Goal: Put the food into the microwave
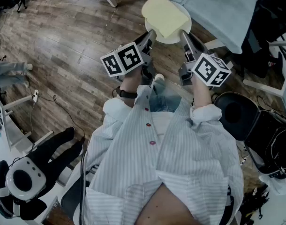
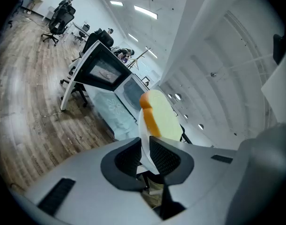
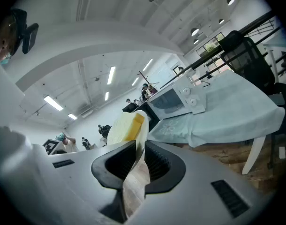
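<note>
The left gripper (image 2: 144, 146) has its jaws nearly closed. They pinch the thin edge of a white plate (image 1: 170, 40) between them. The right gripper (image 3: 139, 156) does the same on the other side of the plate, with its jaws tight on the rim. Both grippers point a little downward. The plate sits between the two grippers, up in the air over the wood floor (image 1: 63, 46). A yellow slice of bread (image 1: 164, 16) lies flat on the plate, just past the jaw tips. Farther off is the microwave (image 3: 175, 100). It stands on a table (image 3: 232, 109) with a pale cloth, well apart from the plate.
</note>
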Motion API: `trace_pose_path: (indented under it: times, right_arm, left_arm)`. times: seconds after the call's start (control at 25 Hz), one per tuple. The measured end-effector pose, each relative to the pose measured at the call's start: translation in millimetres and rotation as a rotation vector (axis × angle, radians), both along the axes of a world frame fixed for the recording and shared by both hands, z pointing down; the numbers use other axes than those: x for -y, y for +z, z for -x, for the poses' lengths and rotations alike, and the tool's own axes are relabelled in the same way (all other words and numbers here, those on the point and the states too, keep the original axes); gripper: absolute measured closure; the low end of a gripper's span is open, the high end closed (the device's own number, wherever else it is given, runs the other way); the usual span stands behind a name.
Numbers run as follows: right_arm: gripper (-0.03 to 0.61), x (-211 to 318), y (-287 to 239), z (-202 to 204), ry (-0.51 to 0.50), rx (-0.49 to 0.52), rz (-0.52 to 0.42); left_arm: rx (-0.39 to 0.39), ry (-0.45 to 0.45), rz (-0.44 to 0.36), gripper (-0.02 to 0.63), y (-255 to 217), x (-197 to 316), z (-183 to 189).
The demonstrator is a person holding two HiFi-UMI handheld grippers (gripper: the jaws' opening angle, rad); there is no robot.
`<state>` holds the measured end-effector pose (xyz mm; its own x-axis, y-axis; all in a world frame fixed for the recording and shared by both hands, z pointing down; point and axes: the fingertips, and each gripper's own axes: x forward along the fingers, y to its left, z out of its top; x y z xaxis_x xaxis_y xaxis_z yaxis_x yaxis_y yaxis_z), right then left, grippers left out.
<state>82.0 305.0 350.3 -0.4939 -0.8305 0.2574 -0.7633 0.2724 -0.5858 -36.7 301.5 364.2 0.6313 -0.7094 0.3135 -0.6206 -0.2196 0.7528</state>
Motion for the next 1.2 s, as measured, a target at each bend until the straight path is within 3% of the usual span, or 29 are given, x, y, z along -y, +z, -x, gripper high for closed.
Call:
trace_pose_path:
  times: [0.4, 0.72, 1.2]
  right_arm:
    - [0.5, -18, 17, 9, 0.009, 0.0, 0.011]
    - [0.5, -3, 12, -5, 0.006, 0.019, 0.038]
    - [0.5, 38, 19, 10, 0.014, 0.012, 0.029]
  left_arm:
    - [0.001, -0.01, -0.002, 0.558, 15, -19, 9]
    - [0.01, -0.015, 0.012, 0.558, 7, -6, -4]
    - [0.001, -0.004, 0.006, 0.558, 17, 38, 10]
